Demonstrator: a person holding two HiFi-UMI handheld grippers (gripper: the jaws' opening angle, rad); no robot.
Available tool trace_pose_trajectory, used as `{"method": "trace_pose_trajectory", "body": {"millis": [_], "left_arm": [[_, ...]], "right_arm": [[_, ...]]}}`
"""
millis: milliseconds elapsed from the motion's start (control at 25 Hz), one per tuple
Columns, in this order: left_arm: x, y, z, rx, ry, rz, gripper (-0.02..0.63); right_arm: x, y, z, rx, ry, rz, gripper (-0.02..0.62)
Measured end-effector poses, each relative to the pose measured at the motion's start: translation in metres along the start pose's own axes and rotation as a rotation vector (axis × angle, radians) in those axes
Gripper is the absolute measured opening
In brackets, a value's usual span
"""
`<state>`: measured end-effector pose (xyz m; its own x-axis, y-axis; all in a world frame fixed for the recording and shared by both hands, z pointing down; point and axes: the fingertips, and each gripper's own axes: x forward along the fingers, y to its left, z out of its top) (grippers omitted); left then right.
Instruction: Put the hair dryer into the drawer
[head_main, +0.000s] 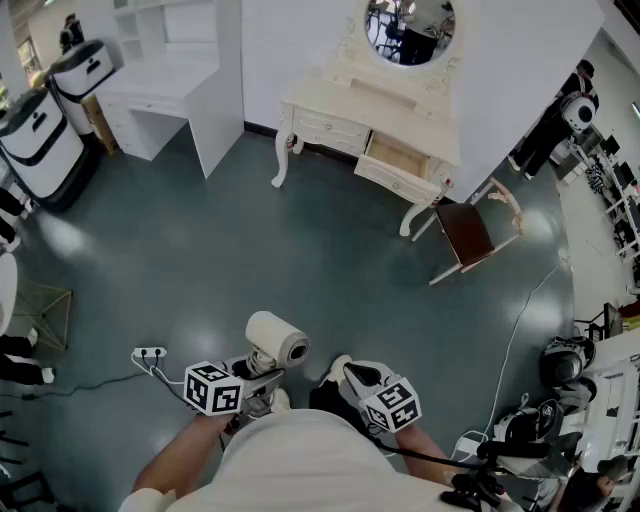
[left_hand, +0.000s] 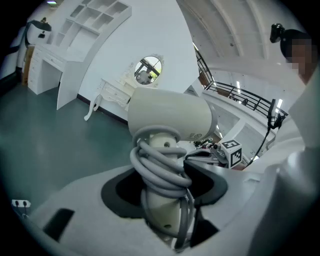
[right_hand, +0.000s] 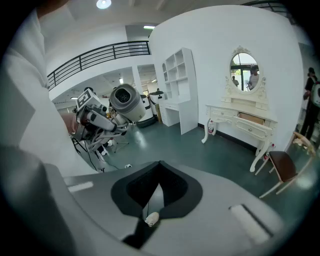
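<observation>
Dryer (head_main: 278, 340): white, held in air at 6 o'clock of head view, in front of person (head_main: 300, 465); well apart from drawer (head_main: 398, 160).
Dryer axis: barrel lies approx 10-to-4 o'clock in head view. One round end faces 4 o'clock, twd R gripper (head_main: 347, 370); can't tell if nozzle or rear.
Handle: drops from barrel into L gripper (head_main: 262, 372); grey cord (left_hand: 160, 167) coiled round it.
L gripper: clenched on dryer handle, cord incl., a pad on each side.
R gripper: jaws pressed together, nothing betw them.
Drawer: pulled out of R half of cream dresser (head_main: 330, 105), at 12–1 o'clock; wood inside shows.
Around: oval mirror (head_main: 410, 30) atop dresser. Chair (head_main: 465, 232) w/ brown seat just beside dresser's R leg, at 2 o'clock. White desk (head_main: 165, 95) at 11 o'clock. Power strip (head_main: 150, 352) on floor, 9 o'clock of L gripper.
Between: grey-green floor (head_main: 300, 250) betw person and dresser.
Hands: forearms enter from 6 o'clock. Grippers side by side, near but apart; L aims approx 2 o'clock, R approx 10 o'clock, both tilted somewhat down.
</observation>
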<state>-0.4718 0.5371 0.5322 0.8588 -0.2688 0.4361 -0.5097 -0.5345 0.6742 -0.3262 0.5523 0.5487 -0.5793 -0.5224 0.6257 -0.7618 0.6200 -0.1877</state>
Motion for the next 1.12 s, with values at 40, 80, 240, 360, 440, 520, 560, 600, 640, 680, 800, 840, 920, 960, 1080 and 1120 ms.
{"method": "trace_pose_trajectory", "body": {"millis": [40,80,240,360,440,520,560,600,640,680,800,840,920,960,1080,1120], "left_arm": [[0.001,0.001,0.000,0.002,0.003,0.000,0.246],[0.003,0.002,0.001,0.004,0.005,0.000,0.245],[0.017,0.000,0.007,0.030,0.018,-0.019,0.246],[0.029,-0.003,0.015,0.044,0.030,-0.031,0.245],[0.038,-0.004,0.023,0.044,0.031,-0.033,0.245],[0.047,-0.006,0.033,0.043,0.032,-0.031,0.245],[0.052,-0.006,0.038,0.048,0.034,-0.029,0.247],[0.058,-0.006,0.045,0.055,0.036,-0.025,0.247],[0.064,-0.007,0.051,0.061,0.039,-0.022,0.245],[0.072,-0.007,0.059,0.066,0.042,-0.019,0.245],[0.097,-0.009,0.081,0.069,0.050,-0.010,0.245],[0.105,-0.011,0.088,0.070,0.053,-0.006,0.245],[0.121,-0.017,0.102,0.077,0.057,0.001,0.245],[0.129,-0.021,0.110,0.082,0.059,0.004,0.245],[0.152,-0.031,0.131,0.090,0.066,0.010,0.246],[0.160,-0.032,0.137,0.091,0.070,0.014,0.245]], "right_arm": [[0.000,-0.001,0.000,-0.001,0.001,-0.006,-0.002],[-0.001,-0.003,0.000,-0.002,0.001,-0.012,-0.002],[-0.003,-0.014,0.003,0.004,-0.009,-0.040,-0.002],[-0.006,-0.024,0.001,0.020,-0.016,-0.056,-0.002],[-0.007,-0.033,0.002,0.028,-0.020,-0.058,-0.002],[-0.008,-0.045,0.007,0.029,-0.028,-0.053,-0.002],[-0.008,-0.052,0.011,0.027,-0.033,-0.050,-0.002],[-0.008,-0.060,0.015,0.023,-0.037,-0.046,0.000],[-0.007,-0.069,0.019,0.021,-0.041,-0.042,0.000],[-0.007,-0.078,0.024,0.018,-0.045,-0.038,0.000],[-0.008,-0.109,0.035,0.014,-0.058,-0.035,0.004],[-0.009,-0.120,0.037,0.016,-0.061,-0.036,0.030],[-0.013,-0.140,0.042,0.020,-0.069,-0.039,0.073],[-0.016,-0.151,0.045,0.019,-0.073,-0.042,0.079],[-0.025,-0.180,0.054,0.021,-0.087,-0.044,0.107],[-0.028,-0.190,0.056,0.025,-0.093,-0.046,0.114]]}}
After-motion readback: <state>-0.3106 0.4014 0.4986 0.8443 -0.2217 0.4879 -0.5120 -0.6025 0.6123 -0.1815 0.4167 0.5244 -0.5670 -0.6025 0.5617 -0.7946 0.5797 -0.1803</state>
